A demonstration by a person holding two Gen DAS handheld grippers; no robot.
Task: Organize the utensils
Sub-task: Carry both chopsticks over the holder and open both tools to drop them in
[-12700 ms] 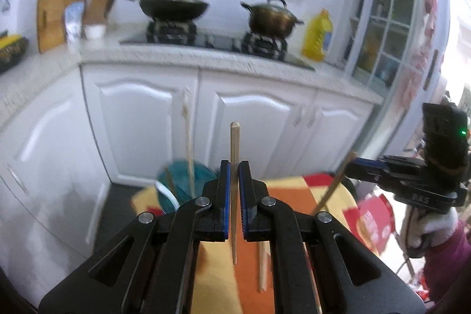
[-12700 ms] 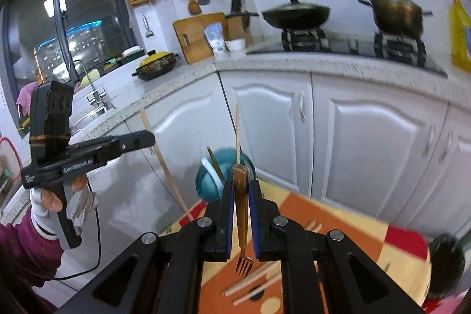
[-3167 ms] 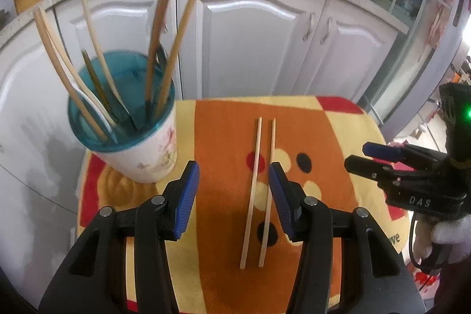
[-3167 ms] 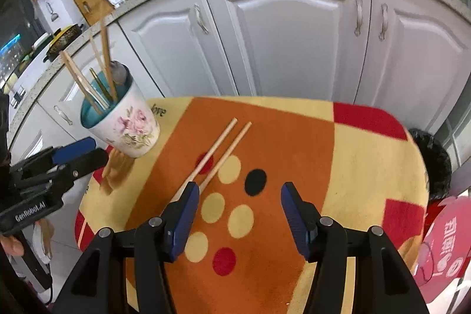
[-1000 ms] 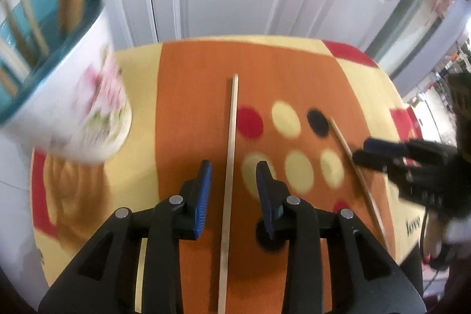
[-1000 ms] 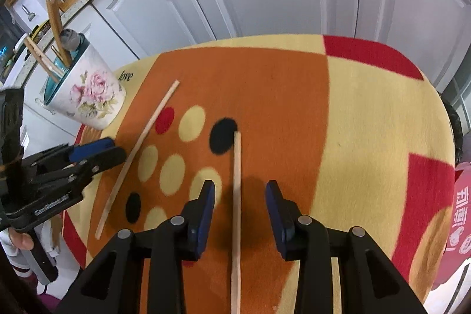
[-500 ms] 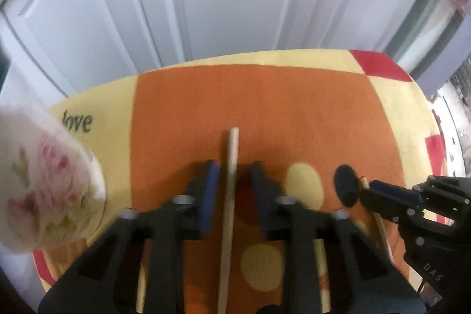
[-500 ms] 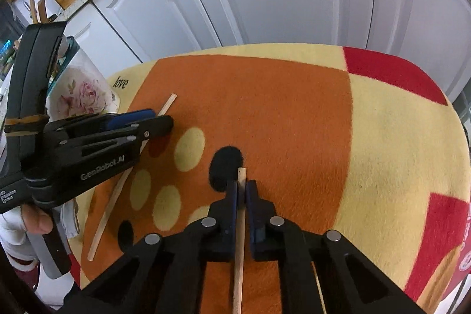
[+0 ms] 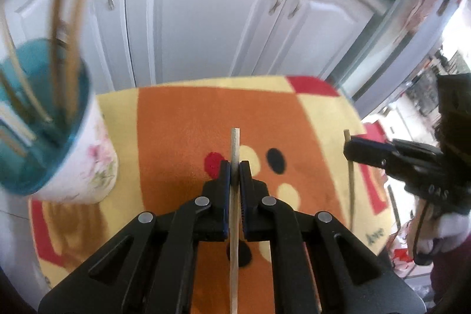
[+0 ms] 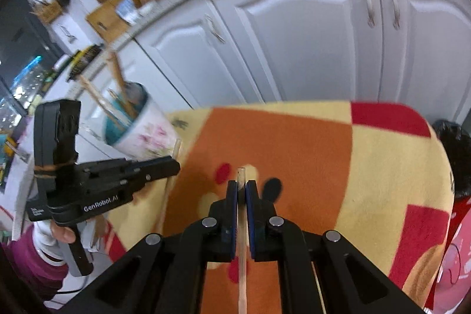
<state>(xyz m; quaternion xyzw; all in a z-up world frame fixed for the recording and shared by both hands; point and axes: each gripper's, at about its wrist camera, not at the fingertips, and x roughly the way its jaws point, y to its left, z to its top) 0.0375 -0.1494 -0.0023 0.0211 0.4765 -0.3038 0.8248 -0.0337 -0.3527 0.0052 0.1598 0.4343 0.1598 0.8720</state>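
Note:
My left gripper (image 9: 234, 172) is shut on a wooden chopstick (image 9: 235, 143) and holds it above the orange and yellow cloth (image 9: 182, 122). My right gripper (image 10: 241, 190) is shut on the other chopstick (image 10: 242, 175), also lifted off the cloth. The right gripper also shows at the right of the left wrist view (image 9: 353, 150) with its chopstick (image 9: 348, 167). The left gripper shows in the right wrist view (image 10: 173, 165). A floral cup with a teal inside (image 9: 73, 161) holds several utensils at the left; it also shows in the right wrist view (image 10: 141, 134).
The small table's cloth (image 10: 382, 161) ends close on all sides. White cabinet doors (image 9: 206, 19) stand behind the table. A worktop with a cutting board (image 10: 114, 13) and hanging tools is at the far left.
Both grippers have closed on a chopstick each and lifted them off the cloth. The views have tilted up, and the cup has come back into view at the left.

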